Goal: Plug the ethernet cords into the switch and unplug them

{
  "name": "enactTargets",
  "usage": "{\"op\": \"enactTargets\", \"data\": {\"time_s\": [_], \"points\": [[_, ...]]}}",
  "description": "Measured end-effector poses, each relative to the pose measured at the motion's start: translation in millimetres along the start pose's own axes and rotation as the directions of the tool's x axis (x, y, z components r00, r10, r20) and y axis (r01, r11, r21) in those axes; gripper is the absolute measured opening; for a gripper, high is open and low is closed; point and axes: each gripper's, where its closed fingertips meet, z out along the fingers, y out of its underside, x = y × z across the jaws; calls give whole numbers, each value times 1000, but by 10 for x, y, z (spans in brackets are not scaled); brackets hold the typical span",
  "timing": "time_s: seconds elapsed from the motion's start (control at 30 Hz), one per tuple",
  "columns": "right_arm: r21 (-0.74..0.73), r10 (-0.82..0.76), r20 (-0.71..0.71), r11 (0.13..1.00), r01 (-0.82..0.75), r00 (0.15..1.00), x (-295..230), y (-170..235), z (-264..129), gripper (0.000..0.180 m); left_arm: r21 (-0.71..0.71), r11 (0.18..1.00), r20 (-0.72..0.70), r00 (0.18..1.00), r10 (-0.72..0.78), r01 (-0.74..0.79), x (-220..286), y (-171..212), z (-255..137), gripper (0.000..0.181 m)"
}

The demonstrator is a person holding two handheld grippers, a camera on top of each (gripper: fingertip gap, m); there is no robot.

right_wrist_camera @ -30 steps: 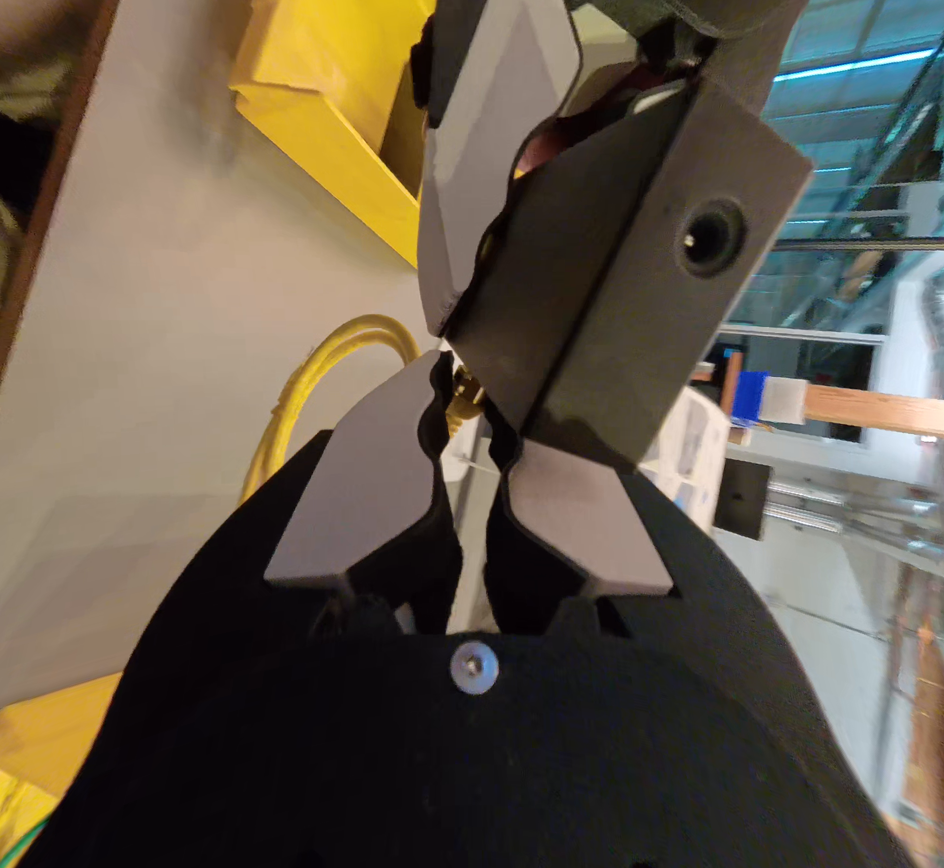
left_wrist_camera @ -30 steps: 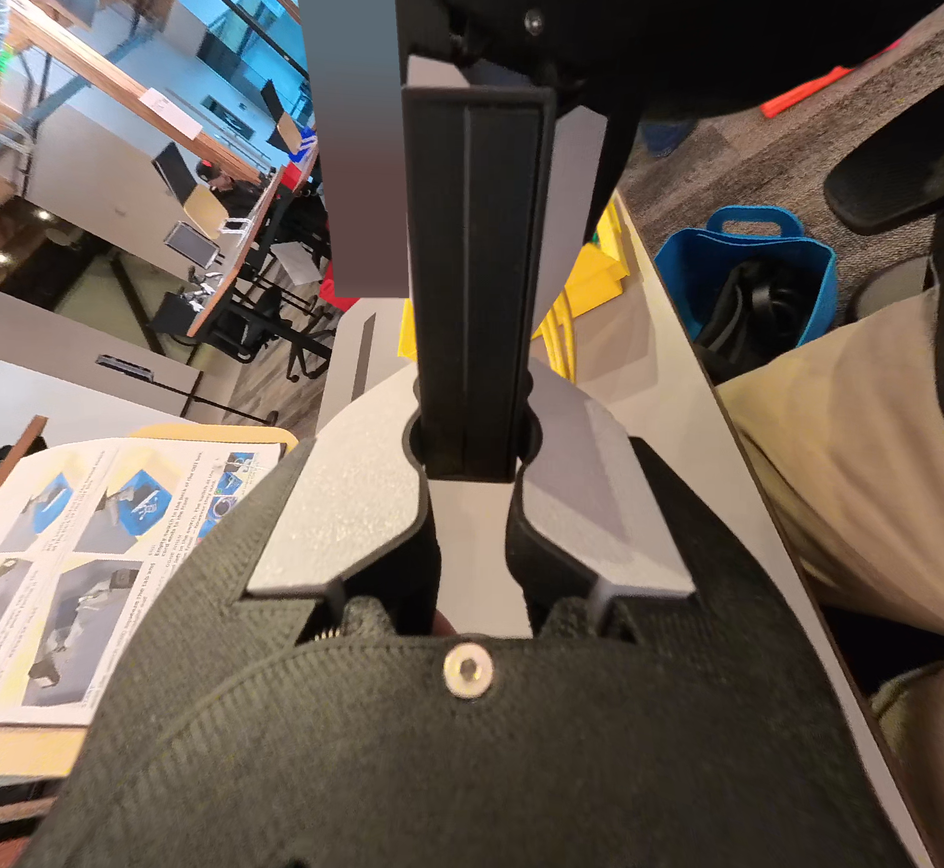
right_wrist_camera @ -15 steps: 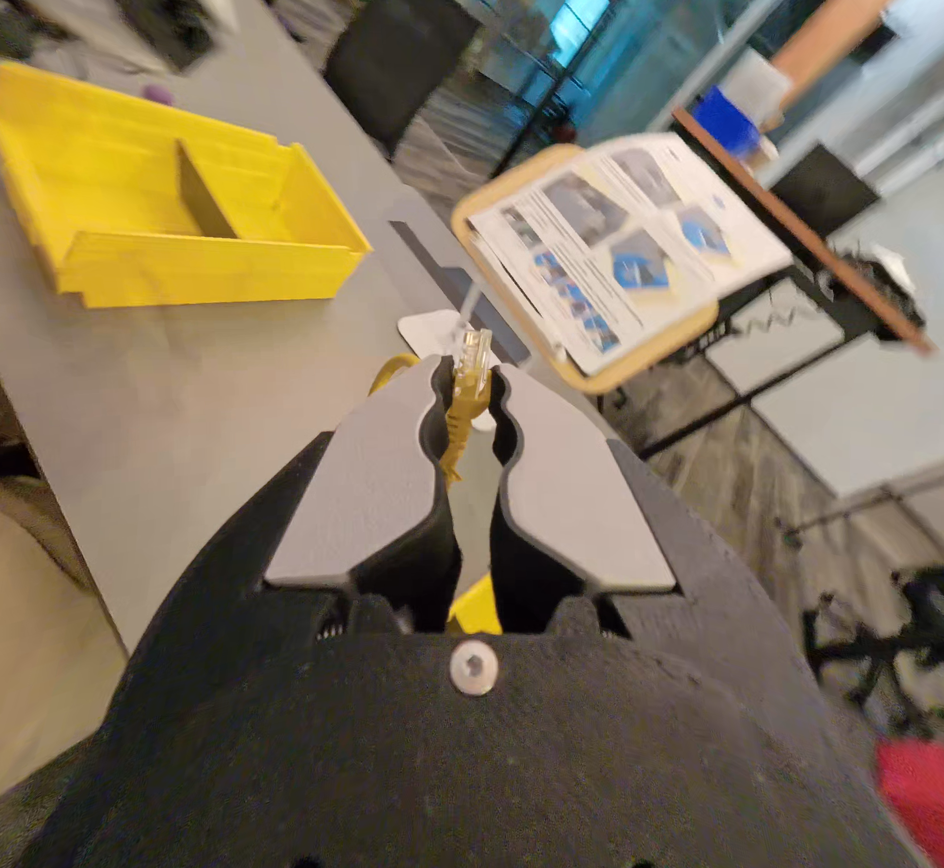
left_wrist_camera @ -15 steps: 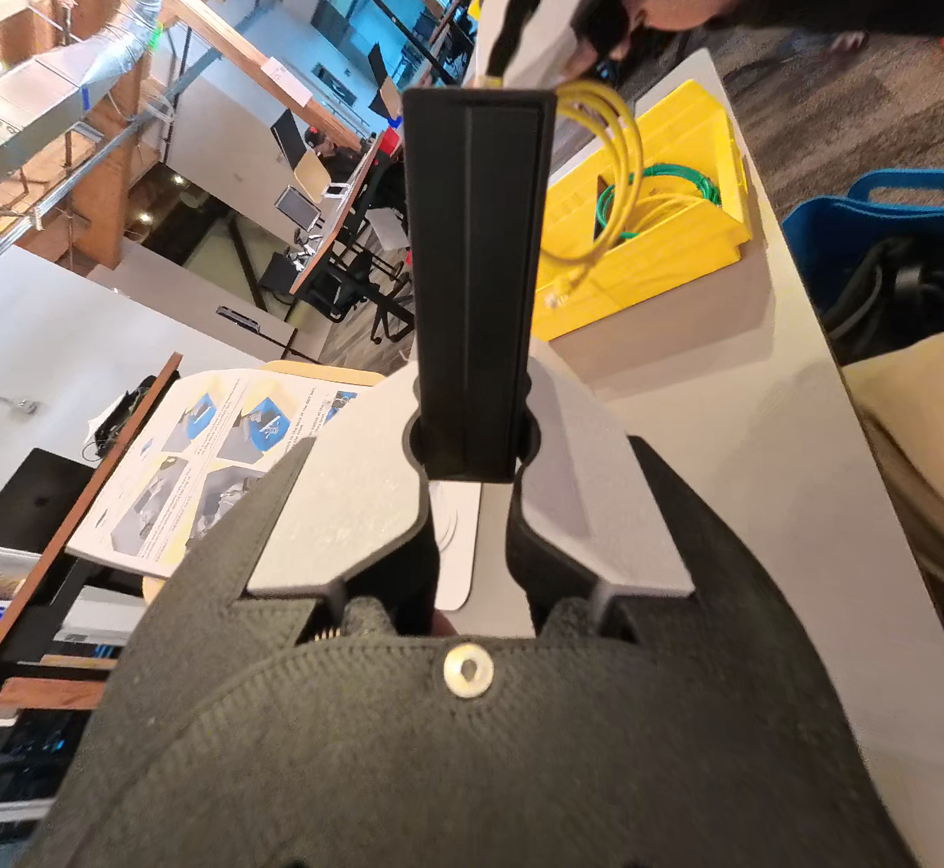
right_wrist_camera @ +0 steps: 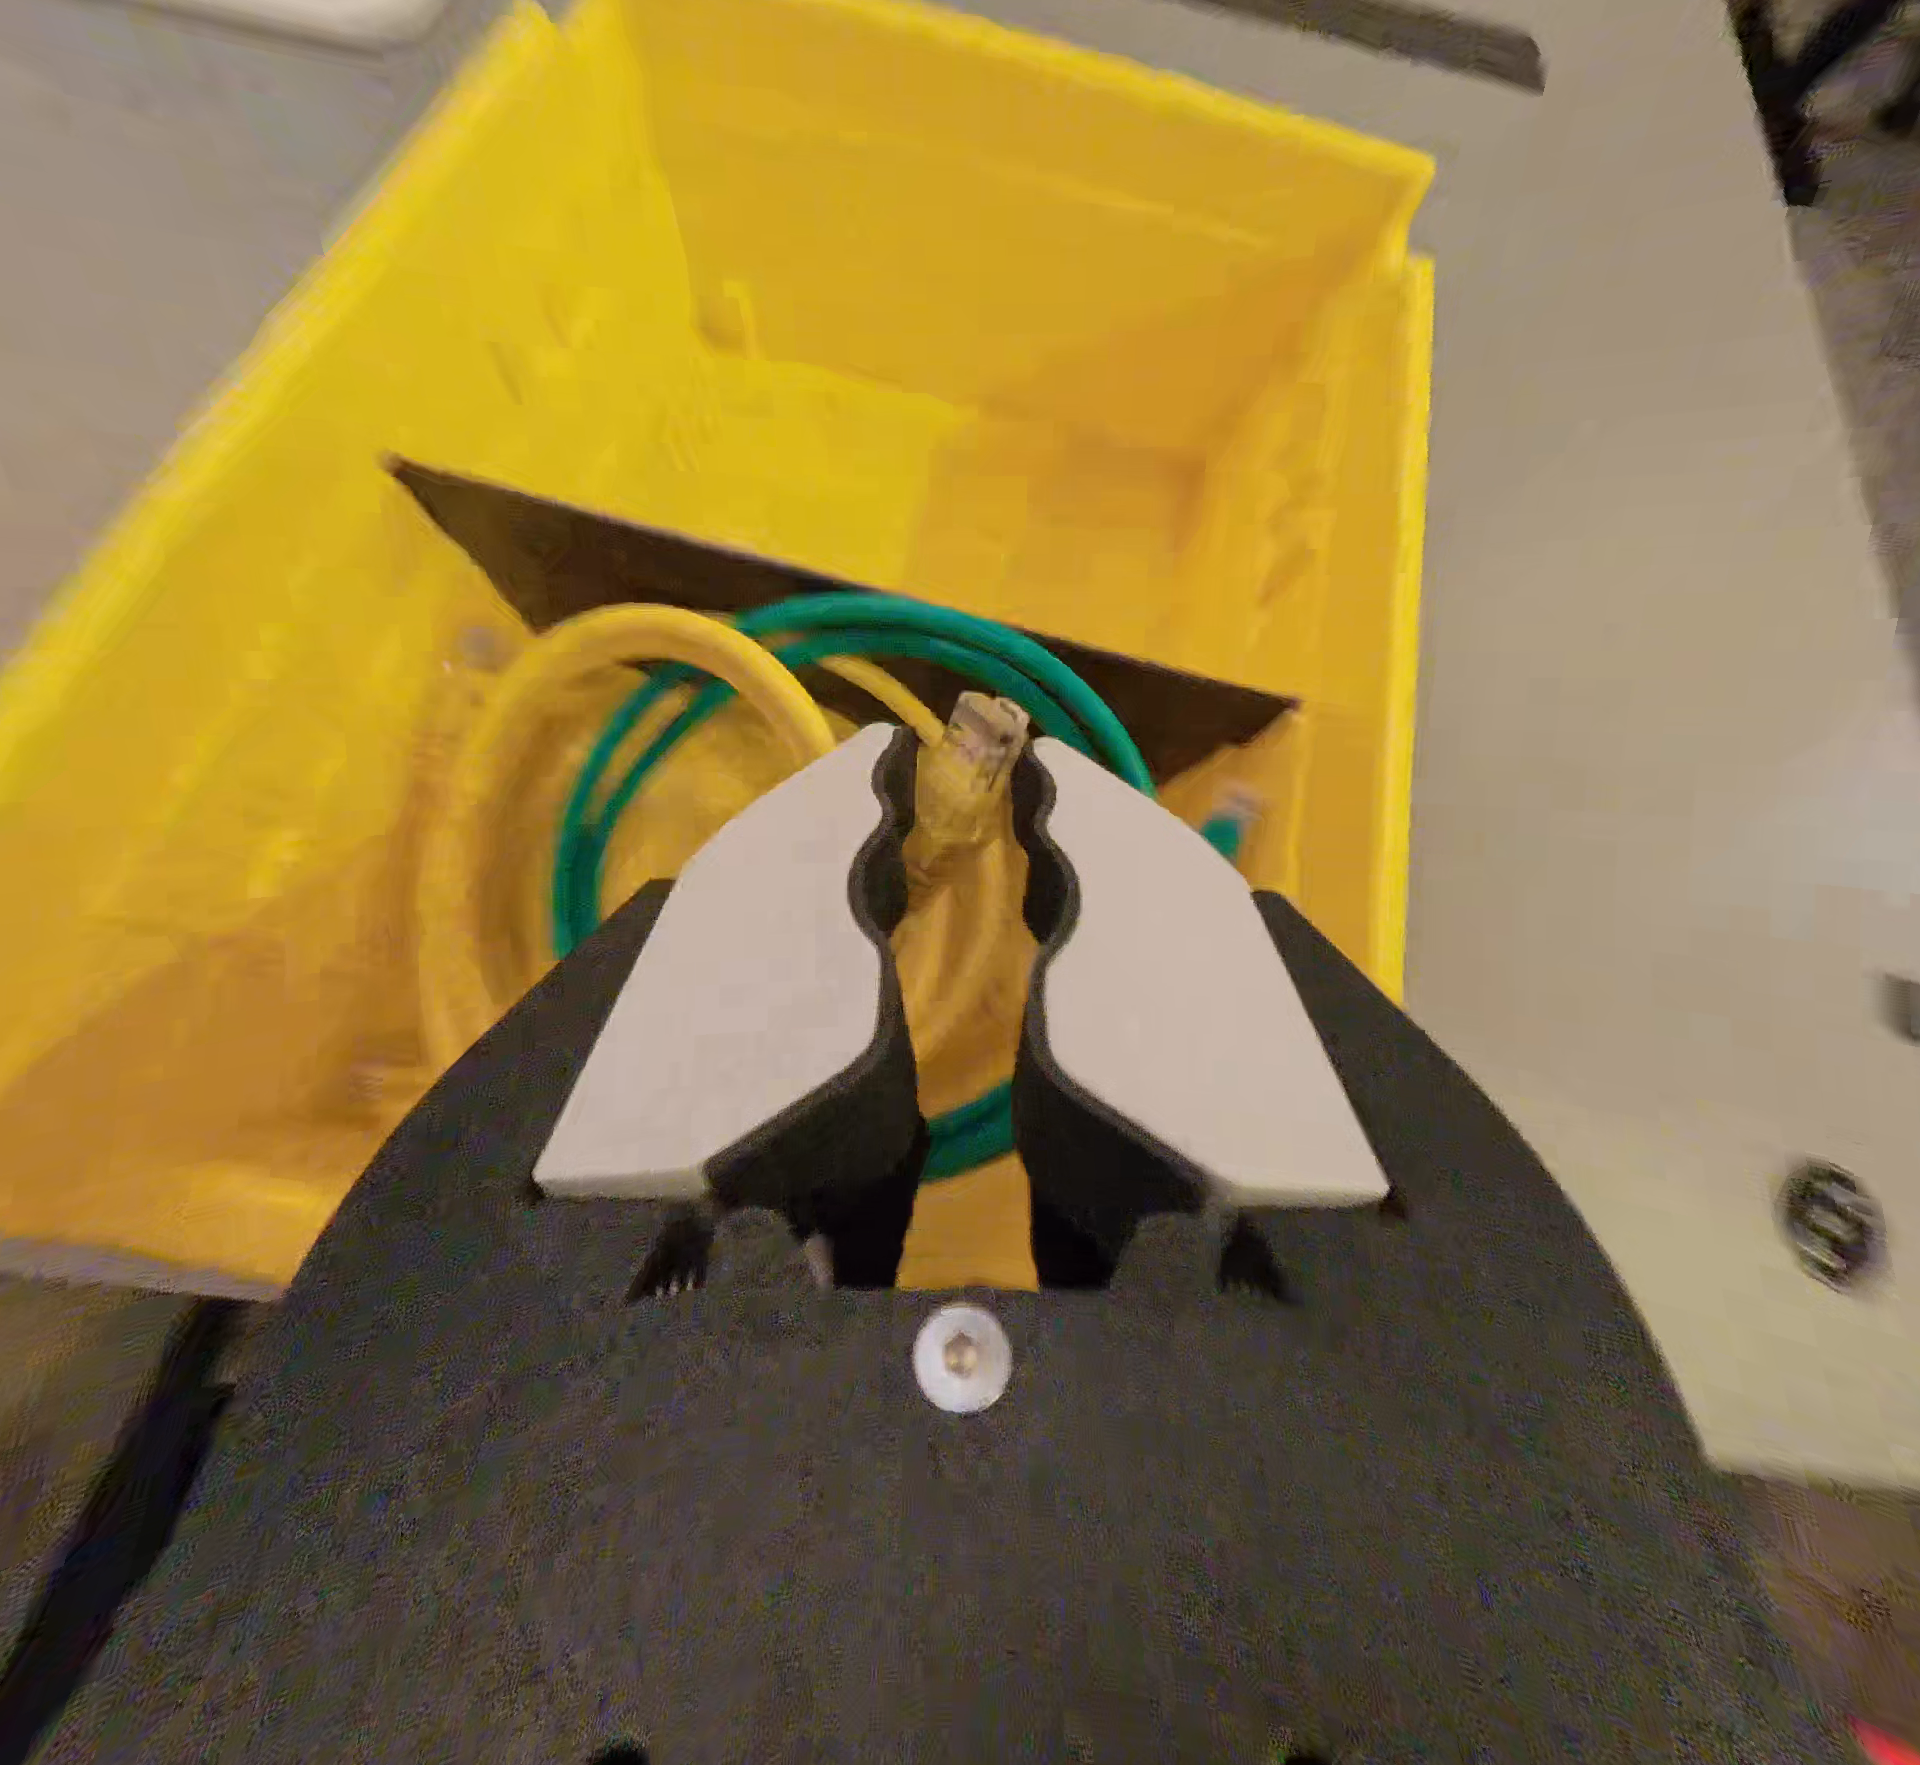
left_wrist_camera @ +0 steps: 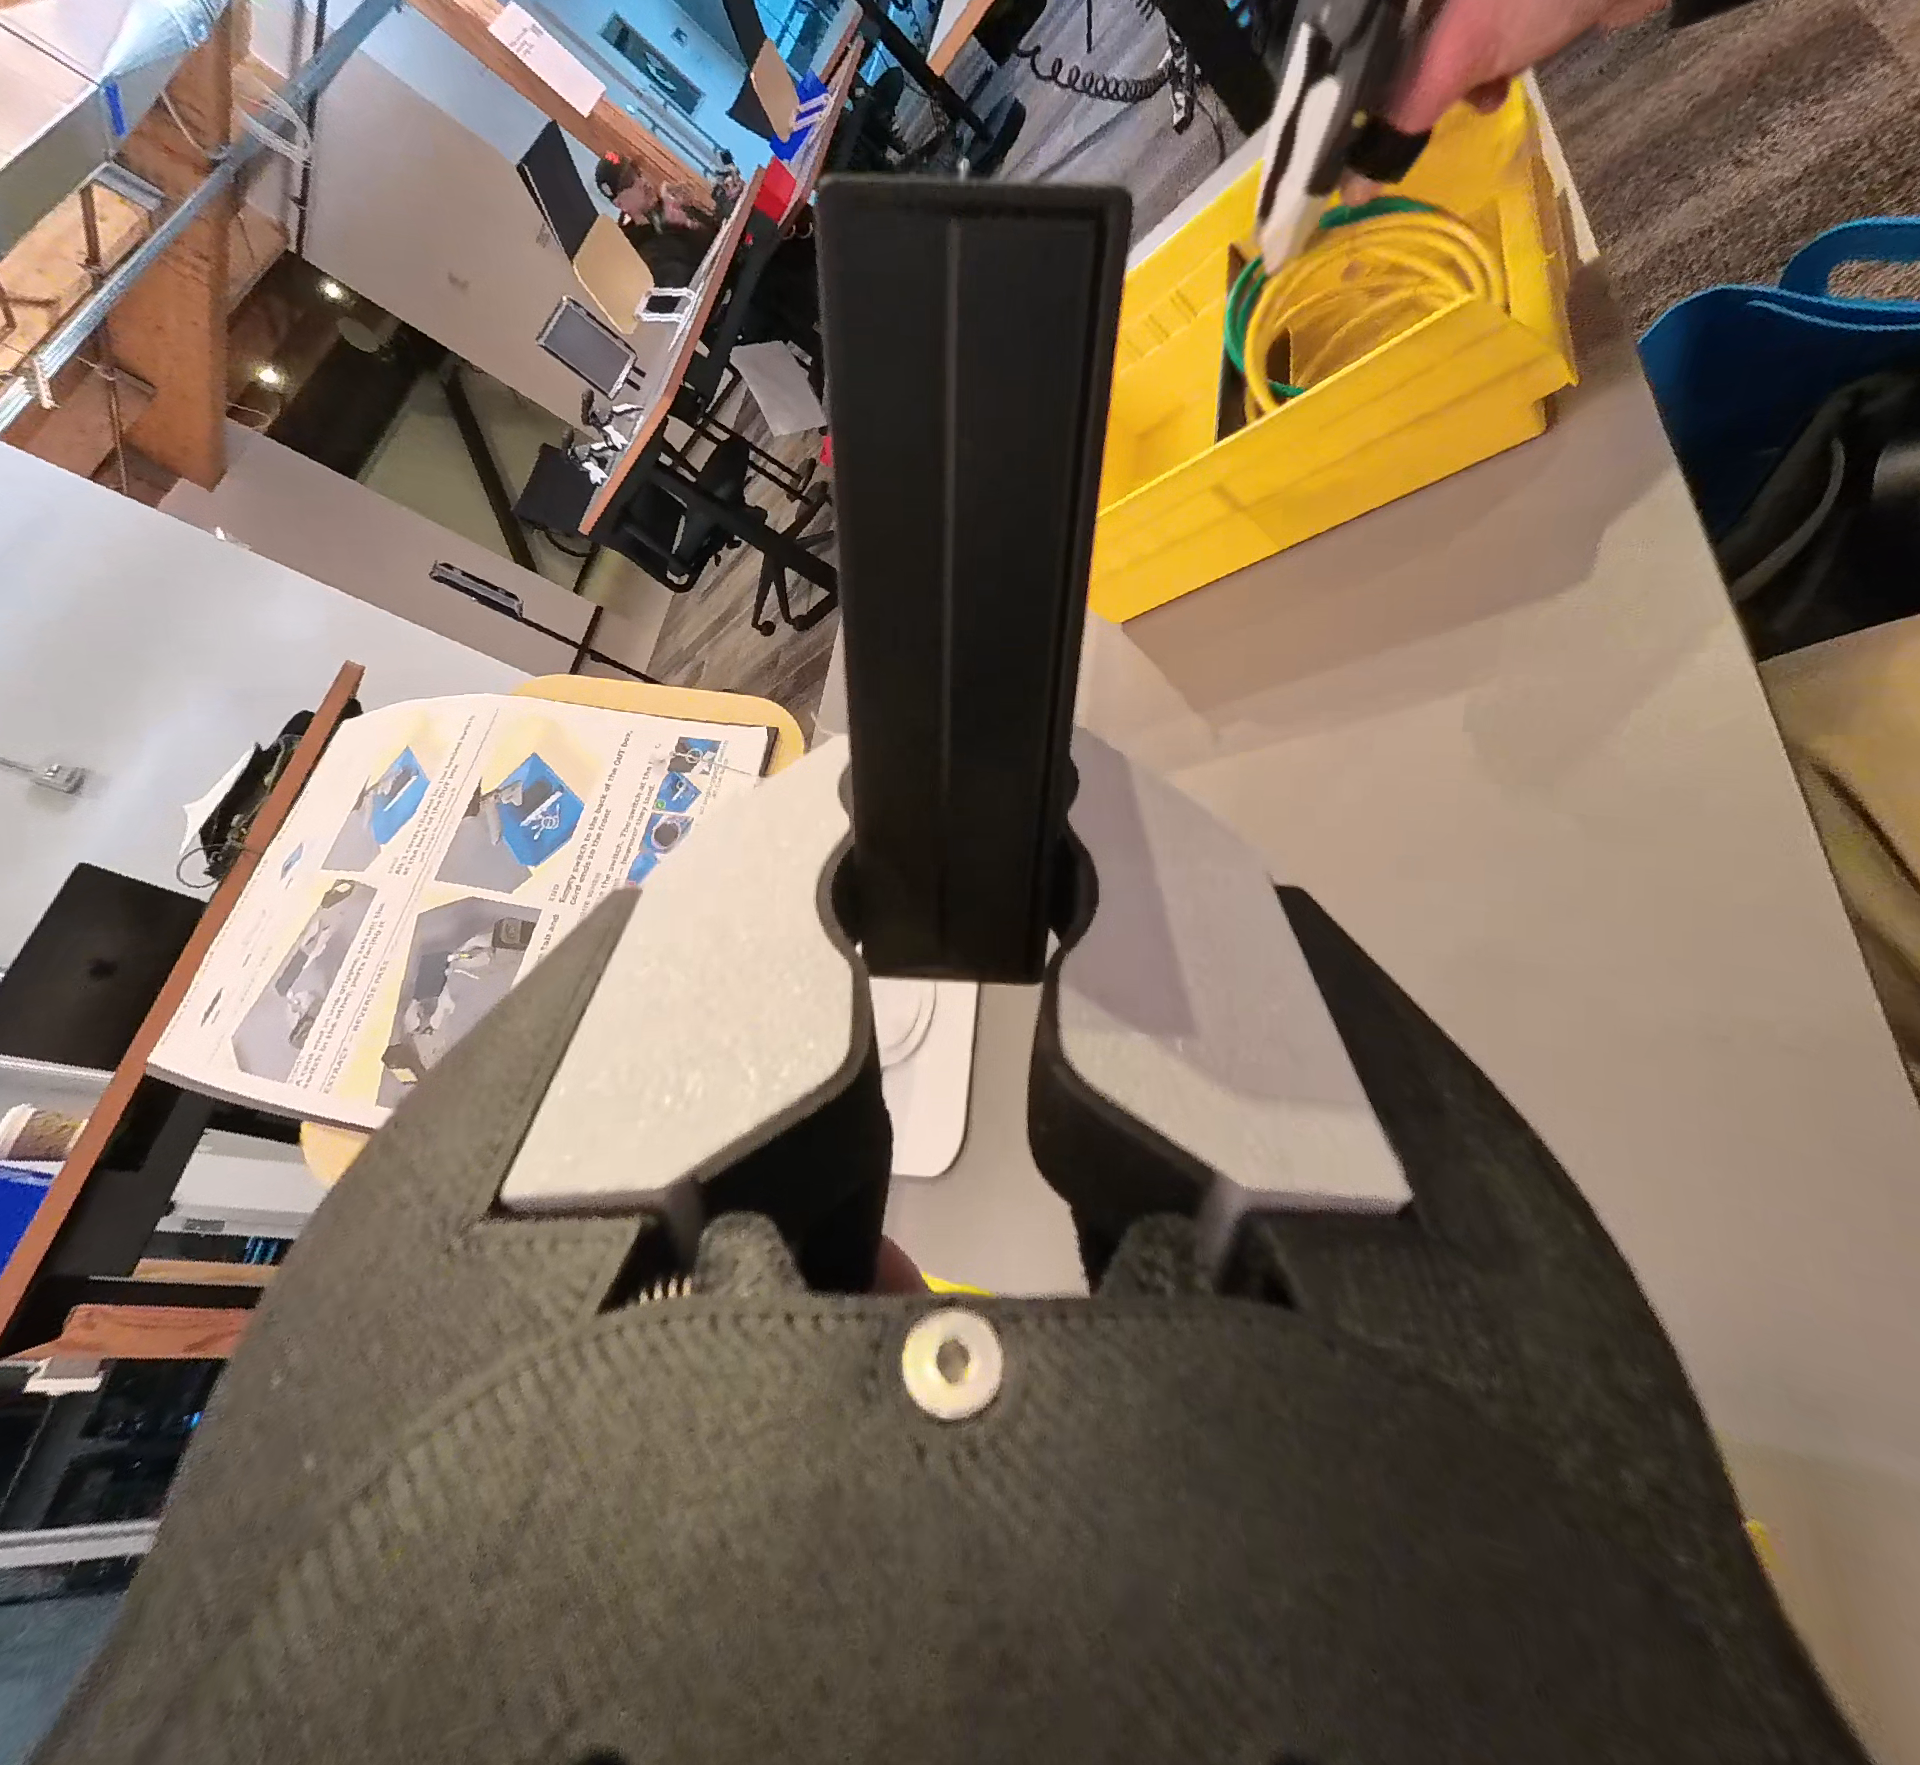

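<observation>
My left gripper is shut on the black switch, which stands on end above the grey table. My right gripper is shut on the plug end of the yellow ethernet cord and hangs over the near compartment of the yellow bin. The rest of that cord lies coiled in the bin beside a green cord. In the left wrist view the right gripper, held by a hand, hovers over the same bin with the yellow coil under it.
A dark divider splits the bin; its far compartment holds nothing. A printed instruction sheet on a board lies at the table's left edge. A blue bag sits on the floor at the right. A white disc lies under my left gripper.
My right gripper drew the yellow plug away from the switch and swung over the yellow bin, where the cord now lies coiled. My left gripper kept its hold on the switch.
</observation>
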Motion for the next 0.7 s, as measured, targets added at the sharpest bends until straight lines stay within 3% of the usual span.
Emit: {"op": "enactTargets", "data": {"time_s": [0.03, 0.1, 0.23, 0.33, 0.43, 0.5, 0.6, 0.7], "points": [[-96, -96, -112, 992, 86, 989, 122, 129, 34, 25, -3, 1000, -3, 1000, -3, 3, 6, 11, 8, 28], [-209, -240, -208, 958, 197, 948, 209, 214, 34, 48, 0, 1000, -5, 1000, -8, 8, 16, 19, 25, 28], [-98, -342, -284, 940, 328, 896, 123, -231, -266, 62, 16, 1000, -5, 1000, -4, 4, 52, 21, 70, 29], [291, -467, -53, 838, 461, 883, -817, -933, -665, 61, 47, 999, -30, 999, -20, 21, 129, -21, 131, 29], [624, -665, 154, 639, 450, 731, -2027, -1424, -1252, 58, 45, 999, -69, 997, -19, 22, 259, -27, 223, 29], [736, -788, 162, 498, 459, 594, -2701, -1553, -1525, 57, 41, 999, -99, 995, -10, 14, 365, -37, 275, 29], [808, -894, 64, 307, 502, 444, -3359, -1624, -1702, 53, 13, 1000, -130, 991, 0, 1, 482, -22, 331, 29], [815, -940, 37, 224, 535, 338, -3689, -1617, -1699, 27, -22, 999, -154, 988, 21, -24, 552, 19, 351, 29]]}}
